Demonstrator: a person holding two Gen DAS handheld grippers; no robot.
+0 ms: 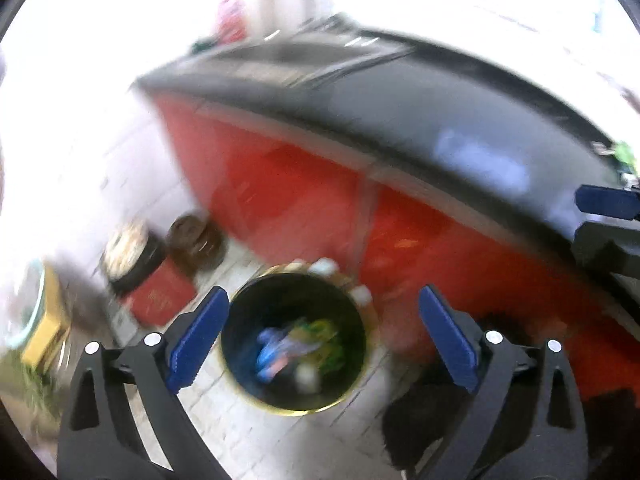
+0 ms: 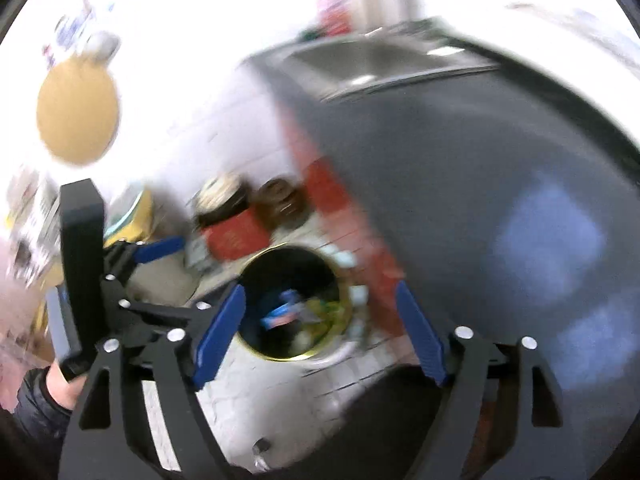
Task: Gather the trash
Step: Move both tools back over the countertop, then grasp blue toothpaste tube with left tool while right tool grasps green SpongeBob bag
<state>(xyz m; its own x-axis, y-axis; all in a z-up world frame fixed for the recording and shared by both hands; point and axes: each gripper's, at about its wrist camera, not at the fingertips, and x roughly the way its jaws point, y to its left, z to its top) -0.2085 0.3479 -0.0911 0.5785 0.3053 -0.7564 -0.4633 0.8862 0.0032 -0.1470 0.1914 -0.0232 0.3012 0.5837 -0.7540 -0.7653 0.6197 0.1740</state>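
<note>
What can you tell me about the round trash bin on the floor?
The trash bin is round, dark inside, with a thin yellowish rim. It stands upright and open on the pale tiled floor, close to the red cabinet front. Inside lie blurred blue, green and white scraps. Small white bits sit along its far rim. Neither tool touches it.

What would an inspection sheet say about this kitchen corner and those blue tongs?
Surface: pale tiled floor; dark countertop on red cabinets.
Job's things: round trash bin on the floor, gold-rimmed, with blurred colourful wrappers inside.
Clutter: red box and brown jars beside the bin.
Tongs: left tongs open, empty; right tongs open, empty.
Cables: nothing seen.
Surroundings: sink in the counter, round wooden board, very bright background.
</note>
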